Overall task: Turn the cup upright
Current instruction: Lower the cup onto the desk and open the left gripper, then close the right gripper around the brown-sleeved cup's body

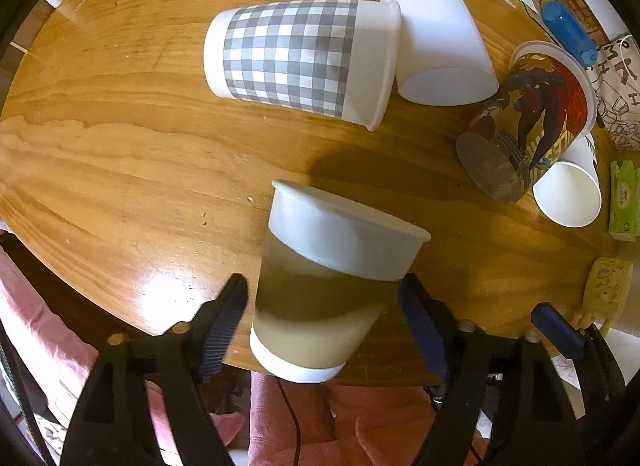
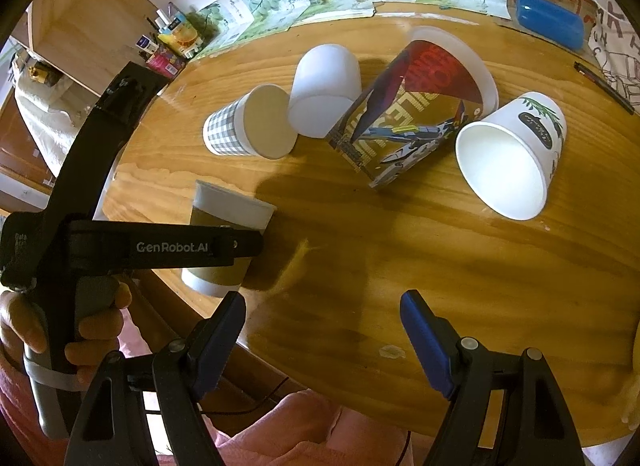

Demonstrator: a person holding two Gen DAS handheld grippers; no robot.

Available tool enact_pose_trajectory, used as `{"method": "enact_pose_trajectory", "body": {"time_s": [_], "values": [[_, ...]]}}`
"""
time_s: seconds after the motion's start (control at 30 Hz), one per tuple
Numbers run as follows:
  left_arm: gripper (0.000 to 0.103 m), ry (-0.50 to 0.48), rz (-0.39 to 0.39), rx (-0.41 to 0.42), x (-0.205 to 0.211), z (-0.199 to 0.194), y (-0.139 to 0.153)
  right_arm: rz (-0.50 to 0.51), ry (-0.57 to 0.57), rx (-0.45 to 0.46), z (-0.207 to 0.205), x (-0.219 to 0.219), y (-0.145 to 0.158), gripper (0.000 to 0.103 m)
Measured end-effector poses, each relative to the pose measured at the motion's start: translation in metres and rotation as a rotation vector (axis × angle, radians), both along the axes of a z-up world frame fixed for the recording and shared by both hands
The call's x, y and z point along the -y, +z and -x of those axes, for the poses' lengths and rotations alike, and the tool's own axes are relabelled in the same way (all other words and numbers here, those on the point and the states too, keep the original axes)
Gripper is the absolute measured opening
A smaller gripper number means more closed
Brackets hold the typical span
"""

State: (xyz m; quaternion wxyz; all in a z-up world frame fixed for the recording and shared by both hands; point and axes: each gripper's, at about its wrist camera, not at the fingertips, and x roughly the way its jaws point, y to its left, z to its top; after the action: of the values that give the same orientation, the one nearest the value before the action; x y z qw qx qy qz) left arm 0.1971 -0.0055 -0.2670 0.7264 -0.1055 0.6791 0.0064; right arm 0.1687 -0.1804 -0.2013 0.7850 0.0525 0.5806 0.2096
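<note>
Progress looks midway — the brown-banded cup (image 1: 328,286) sits tilted between the left claw's (image 1: 323,316) parted fingers at the table (image 1: 120,137) edge, while the right claw (image 2: 324,340) gapes empty — uprighting remains.

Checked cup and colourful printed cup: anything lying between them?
Yes: a plain white cup on its side sits between the checked cup and the printed cup; clearest in the right wrist view.

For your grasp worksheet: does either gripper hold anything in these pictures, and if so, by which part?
The left gripper brackets the brown-sleeved cup at its lower body, but contact cannot be told. The right gripper holds nothing.
</note>
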Motion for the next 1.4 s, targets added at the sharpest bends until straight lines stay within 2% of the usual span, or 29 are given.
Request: {"method": "enact_pose_trajectory", "body": {"time_s": [0.33,0.67,0.87,1.03,1.23,1.4], "values": [[0.083,-0.012,0.015,0.004,0.000,-0.005,0.006,-0.002,0.003,-0.008,-0.003,-0.003,-0.001,0.080],[0.083,-0.048,0.043,0.063,0.003,-0.007,0.035,-0.009,0.002,-0.005,-0.004,-0.008,-0.002,0.080],[0.083,-0.081,0.076,0.186,-0.012,-0.002,0.065,-0.017,-0.020,0.009,-0.001,-0.015,0.000,0.080],[0.083,-0.096,0.082,0.337,-0.028,0.010,0.087,-0.023,-0.066,0.038,0.006,-0.022,0.003,0.080],[0.083,-0.054,0.125,0.447,-0.055,0.025,0.087,-0.028,-0.181,0.117,0.018,-0.032,0.001,0.080],[0.083,0.014,0.126,0.506,-0.081,0.037,0.088,-0.017,-0.275,0.190,0.027,-0.045,-0.005,0.080]]}}
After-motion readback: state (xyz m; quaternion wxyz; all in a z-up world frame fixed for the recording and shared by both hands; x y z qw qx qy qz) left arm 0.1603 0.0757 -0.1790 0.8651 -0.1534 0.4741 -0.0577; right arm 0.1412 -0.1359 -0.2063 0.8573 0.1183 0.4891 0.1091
